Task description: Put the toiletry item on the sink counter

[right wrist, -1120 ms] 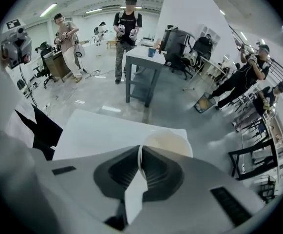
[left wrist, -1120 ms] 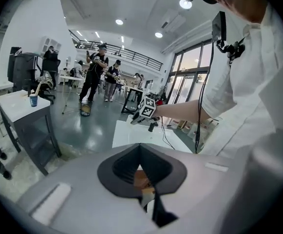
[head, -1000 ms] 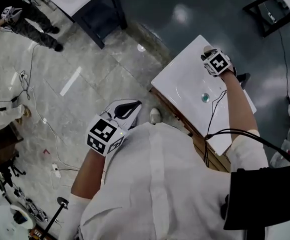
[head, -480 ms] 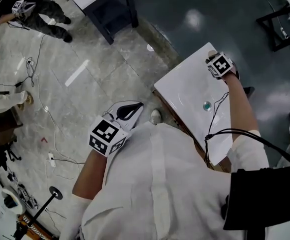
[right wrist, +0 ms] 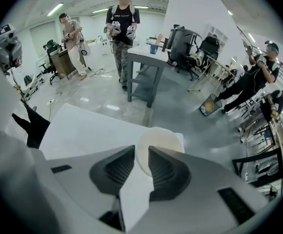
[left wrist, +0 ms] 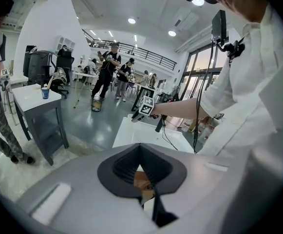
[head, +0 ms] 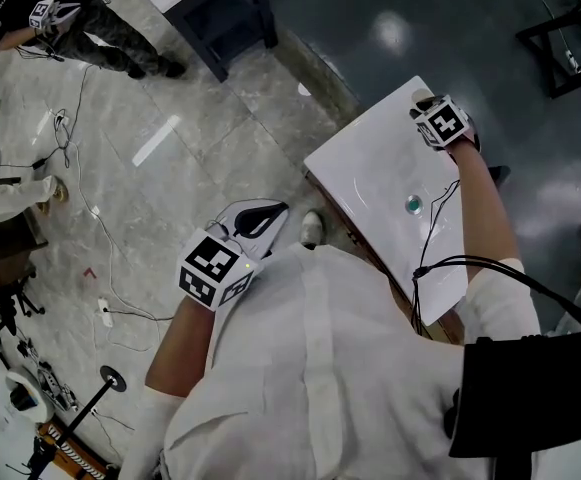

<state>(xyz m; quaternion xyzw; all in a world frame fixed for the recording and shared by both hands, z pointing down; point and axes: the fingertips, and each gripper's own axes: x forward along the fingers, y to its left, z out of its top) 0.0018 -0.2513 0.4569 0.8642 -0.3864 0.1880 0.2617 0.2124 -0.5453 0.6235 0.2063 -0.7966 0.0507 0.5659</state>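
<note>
One toiletry item inside right gripper

A blue cup stood on a grey worktop; white cables trailed across the pale marble floor, and a person in dark clothes stood by that worktop.

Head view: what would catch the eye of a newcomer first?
The white sink counter stands bright against the dark floor, right of centre. At its far corner the right gripper is closed on a round cream item. The left gripper hangs shut beside the person's white shirt.
</note>
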